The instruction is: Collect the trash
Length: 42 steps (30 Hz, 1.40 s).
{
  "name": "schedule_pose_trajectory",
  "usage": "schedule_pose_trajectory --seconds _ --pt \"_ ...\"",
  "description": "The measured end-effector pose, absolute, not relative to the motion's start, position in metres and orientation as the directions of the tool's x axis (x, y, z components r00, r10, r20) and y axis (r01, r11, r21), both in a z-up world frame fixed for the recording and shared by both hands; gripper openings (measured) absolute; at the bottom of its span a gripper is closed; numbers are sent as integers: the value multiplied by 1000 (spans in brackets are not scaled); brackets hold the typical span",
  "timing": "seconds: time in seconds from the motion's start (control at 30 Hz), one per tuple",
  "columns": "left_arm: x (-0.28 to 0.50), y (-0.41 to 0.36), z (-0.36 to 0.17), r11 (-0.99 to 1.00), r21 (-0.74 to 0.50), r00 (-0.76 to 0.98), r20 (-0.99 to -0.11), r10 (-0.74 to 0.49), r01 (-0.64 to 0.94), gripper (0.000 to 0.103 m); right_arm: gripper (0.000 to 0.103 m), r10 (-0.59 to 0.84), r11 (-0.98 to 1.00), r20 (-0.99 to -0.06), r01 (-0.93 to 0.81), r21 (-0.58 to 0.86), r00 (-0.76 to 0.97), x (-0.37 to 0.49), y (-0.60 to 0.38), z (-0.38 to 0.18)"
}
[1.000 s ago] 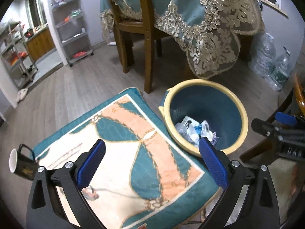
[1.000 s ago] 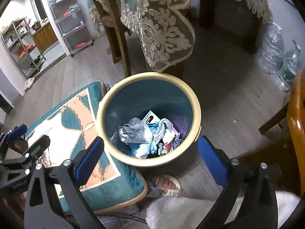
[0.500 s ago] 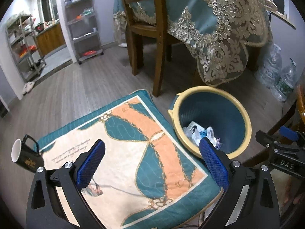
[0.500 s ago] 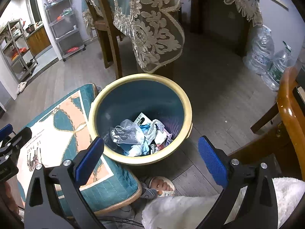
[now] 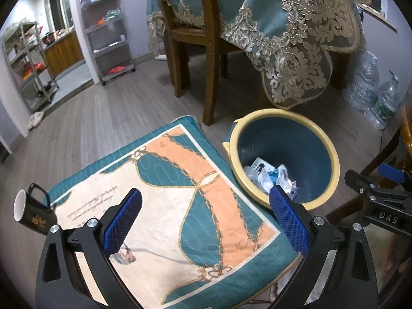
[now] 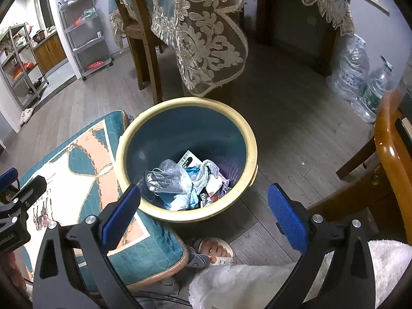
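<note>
Pulled back and up from the bin (image 6: 248, 139) over the last second, both tongs, left (image 5: 206, 220) and right (image 6: 203, 211), spread wide and empty (trash (image 6: 185, 180) heaped at its bottom), suggesting collection done.

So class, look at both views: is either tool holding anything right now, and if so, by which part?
Nothing is held. The left tool and the right tool are both open and empty; the trash lies in the bin.
</note>
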State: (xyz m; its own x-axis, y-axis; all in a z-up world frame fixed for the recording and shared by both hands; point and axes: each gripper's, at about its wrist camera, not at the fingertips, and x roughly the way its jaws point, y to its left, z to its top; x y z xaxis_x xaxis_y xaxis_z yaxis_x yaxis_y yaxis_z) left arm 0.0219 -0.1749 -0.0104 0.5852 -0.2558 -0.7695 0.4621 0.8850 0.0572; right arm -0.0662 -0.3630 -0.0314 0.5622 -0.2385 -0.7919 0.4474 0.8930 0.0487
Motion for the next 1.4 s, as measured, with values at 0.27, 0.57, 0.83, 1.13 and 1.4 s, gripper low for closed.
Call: schedule_pose_trajectory --seconds 0.27,0.57,0.83,1.13,1.4 --pt "23 -176 -12 887 53 579 -775 -252 458 98 97 -238 893 -792 447 48 562 -66 -363 -31" --pt "22 -177 -14 884 53 576 -776 -256 465 98 97 -240 892 -792 449 48 562 -66 -363 -31" --pt "22 -178 -15 881 55 573 -778 -257 469 98 97 -240 893 -792 448 48 562 -66 -363 -31" --pt "22 -179 -15 882 53 572 -779 -258 469 98 97 -239 893 -792 448 47 561 -65 -363 -31" --pt "22 -180 -15 882 55 572 -779 -256 469 98 97 -239 893 -792 447 48 562 -66 -363 -31"
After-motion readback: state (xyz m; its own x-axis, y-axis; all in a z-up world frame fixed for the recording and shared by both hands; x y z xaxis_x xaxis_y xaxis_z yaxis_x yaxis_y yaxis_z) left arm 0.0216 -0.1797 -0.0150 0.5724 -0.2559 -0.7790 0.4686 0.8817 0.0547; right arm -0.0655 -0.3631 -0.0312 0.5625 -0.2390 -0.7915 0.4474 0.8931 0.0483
